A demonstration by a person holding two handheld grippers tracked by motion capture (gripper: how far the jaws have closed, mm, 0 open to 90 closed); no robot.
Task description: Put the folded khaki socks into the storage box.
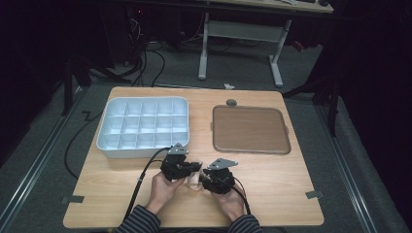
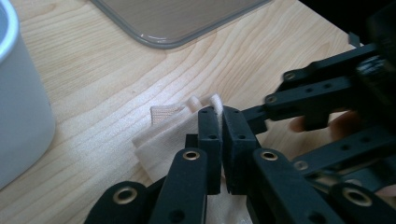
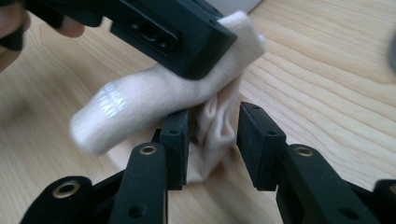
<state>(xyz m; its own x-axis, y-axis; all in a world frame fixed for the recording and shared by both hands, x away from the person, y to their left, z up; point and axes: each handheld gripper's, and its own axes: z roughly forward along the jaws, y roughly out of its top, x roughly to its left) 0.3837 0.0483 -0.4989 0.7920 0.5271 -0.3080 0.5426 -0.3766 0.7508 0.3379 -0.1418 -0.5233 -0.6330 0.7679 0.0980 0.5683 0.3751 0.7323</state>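
Now left tool (image 2: 220,140) clamped on sock (image 2: 163,135); right tool (image 3: 212,140) apart, sock fold between pads.

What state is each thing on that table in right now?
Left gripper: shut on the sock.
Right gripper: open, sock fabric between its jaws, a gap on one side.
Sock: cream, bunched, partly lifted off the table.
Compartment tray: white, every compartment empty.
Brown tray: flat, empty.

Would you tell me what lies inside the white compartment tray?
The white compartment tray shows bare white compartments in the high view; nothing visible lies in them. Its front wall hides the floor of the nearest row.
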